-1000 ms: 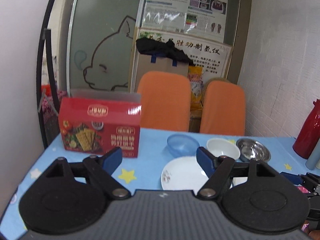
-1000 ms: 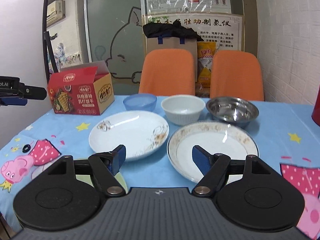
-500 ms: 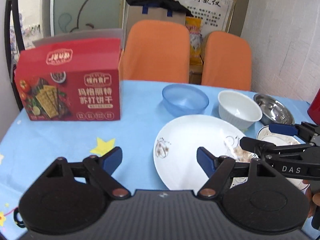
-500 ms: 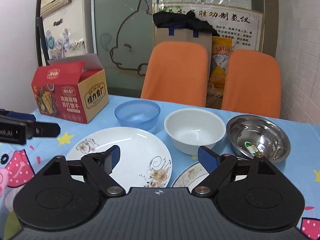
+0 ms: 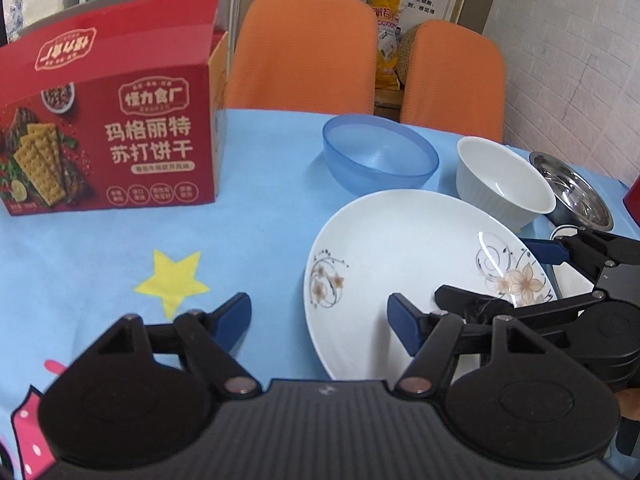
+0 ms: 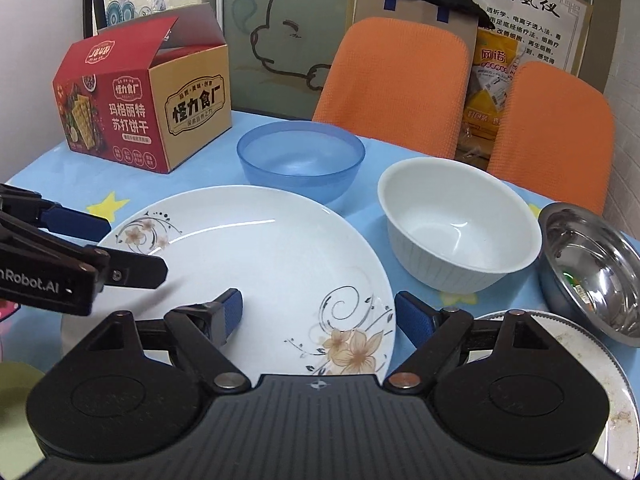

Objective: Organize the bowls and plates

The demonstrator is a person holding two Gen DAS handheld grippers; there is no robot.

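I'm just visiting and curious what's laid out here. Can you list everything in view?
Flowered plate: one, white, table middle.
Rimmed plate: one, white with patterned edge, beside the flowered plate.
Plastic bowl: one, blue, behind the flowered plate.
Ceramic bowl: one, white, beside the blue one.
Steel bowl: one, silver, far right.
Cracker box: one, red, open, back left.
Chairs: two, orange, behind the table.
Tablecloth: one, light blue with stars.
Left gripper: black, blue pads, closing, nothing between.
Right gripper: black, blue pads, open over the flowered plate.

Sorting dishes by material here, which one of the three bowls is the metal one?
The steel bowl, farthest right in the row, beside the white bowl; it is shiny, while the blue bowl is translucent plastic.
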